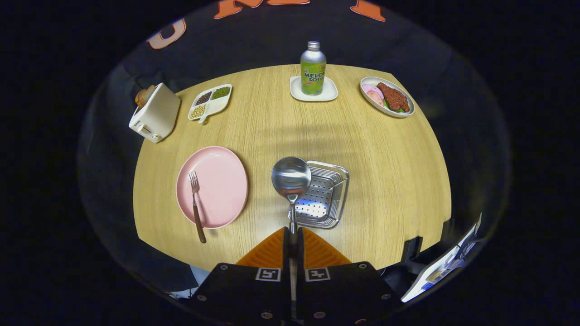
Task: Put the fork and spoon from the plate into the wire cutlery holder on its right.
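My gripper (pixel 293 233) is shut on the handle of a steel spoon (pixel 291 177), whose bowl sticks out ahead of the orange fingers (pixel 267 256). The spoon's bowl hangs above the left rim of the wire cutlery holder (pixel 333 199), a shiny perforated basket on the wooden table. To the left of the holder lies the pink plate (pixel 222 181). A fork (pixel 196 203) with a brown handle rests on the plate's left part, its handle reaching past the near rim.
A white toaster (pixel 155 113) and a divided dish of beans (pixel 210 102) stand at the far left. A soda bottle (pixel 313 68) on a white coaster sits at the far middle, a plate of food (pixel 386 96) at the far right. Papers (pixel 446 262) lie beside the table's near right edge.
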Demonstrator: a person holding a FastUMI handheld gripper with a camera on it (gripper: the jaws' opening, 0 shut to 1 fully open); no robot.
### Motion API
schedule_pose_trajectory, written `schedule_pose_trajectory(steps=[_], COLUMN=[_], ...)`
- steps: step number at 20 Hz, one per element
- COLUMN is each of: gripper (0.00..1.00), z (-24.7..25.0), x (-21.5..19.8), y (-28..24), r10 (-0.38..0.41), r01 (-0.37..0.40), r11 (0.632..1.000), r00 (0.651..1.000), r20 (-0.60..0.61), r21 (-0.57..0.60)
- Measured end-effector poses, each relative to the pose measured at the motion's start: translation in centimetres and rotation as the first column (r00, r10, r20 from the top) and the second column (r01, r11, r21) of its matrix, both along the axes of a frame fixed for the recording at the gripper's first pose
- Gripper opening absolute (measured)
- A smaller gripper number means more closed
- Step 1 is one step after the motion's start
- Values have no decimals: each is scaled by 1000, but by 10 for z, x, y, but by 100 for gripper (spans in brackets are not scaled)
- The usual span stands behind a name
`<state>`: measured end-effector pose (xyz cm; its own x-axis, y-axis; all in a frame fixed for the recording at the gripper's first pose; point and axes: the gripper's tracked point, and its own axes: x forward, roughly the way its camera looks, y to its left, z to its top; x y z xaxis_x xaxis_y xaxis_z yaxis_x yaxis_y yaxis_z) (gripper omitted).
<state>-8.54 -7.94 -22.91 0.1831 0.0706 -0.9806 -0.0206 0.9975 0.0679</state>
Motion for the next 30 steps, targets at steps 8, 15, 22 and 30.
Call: schedule_pose_trajectory(steps=[8, 15, 22, 30], gripper=[6, 7, 9, 21], z=[-19, -33, -30, 21], x=[-1, 11, 37, 94], y=[-19, -33, -34, -2], r10=[-1, -50, -137, -167], r01=[2, 49, 138, 125], r11=[1000, 999, 990, 981], r00=[990, 982, 989, 929], r20=[-142, -184, -64, 330], r21=[8, -10, 22, 145])
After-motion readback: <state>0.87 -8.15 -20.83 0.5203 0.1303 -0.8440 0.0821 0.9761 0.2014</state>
